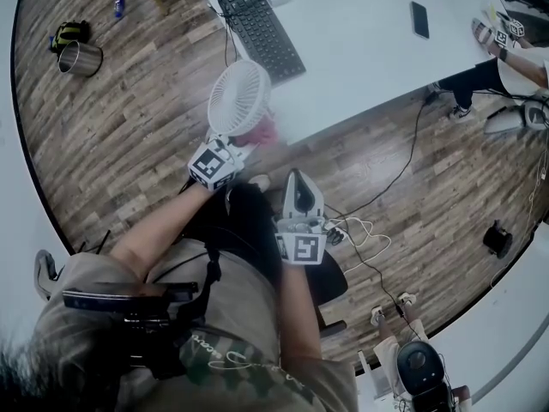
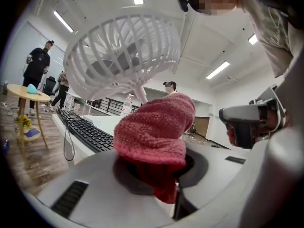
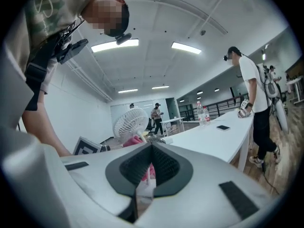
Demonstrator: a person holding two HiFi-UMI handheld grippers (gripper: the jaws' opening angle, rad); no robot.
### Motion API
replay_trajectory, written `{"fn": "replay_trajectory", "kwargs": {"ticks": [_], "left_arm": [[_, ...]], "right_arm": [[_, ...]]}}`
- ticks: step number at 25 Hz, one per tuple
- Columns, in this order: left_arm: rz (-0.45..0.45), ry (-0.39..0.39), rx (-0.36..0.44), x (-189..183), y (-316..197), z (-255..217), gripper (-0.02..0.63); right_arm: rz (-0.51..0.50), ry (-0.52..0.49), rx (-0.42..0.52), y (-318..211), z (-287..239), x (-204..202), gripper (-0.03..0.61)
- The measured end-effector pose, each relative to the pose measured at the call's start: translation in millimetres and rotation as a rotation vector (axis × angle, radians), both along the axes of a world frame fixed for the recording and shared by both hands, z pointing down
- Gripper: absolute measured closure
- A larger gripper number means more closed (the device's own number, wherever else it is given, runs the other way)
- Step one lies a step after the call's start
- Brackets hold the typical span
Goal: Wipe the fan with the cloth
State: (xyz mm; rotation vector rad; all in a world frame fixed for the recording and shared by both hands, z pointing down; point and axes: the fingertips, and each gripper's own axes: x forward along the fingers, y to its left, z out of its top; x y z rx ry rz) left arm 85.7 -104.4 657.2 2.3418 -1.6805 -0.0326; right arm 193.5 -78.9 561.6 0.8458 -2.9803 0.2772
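Wiping seems about to start. Left gripper, closed partway, pinches a rose-red knitted cloth. A round white plastic fan with ribbed grille is just above it, its stem behind the cloth. Right gripper is fully closed, empty. Next, the cloth must press on the grille.

Office: long white desk, keyboard, ceiling striplights.

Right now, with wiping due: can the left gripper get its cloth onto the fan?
Probably yes: the left gripper holds the red cloth, and the white fan stands just beyond it, nothing between.
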Motion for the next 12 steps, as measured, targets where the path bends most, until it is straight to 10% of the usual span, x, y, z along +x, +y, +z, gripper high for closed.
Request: {"fn": "replay_trajectory", "kwargs": {"ticks": [12], "left_arm": [[0.029, 0.006, -0.024, 7.5, 1.4, 6.4, 0.538]], "right_arm": [[0.026, 0.01, 0.048, -8.0, -5.5, -24.9, 0.577]]}}
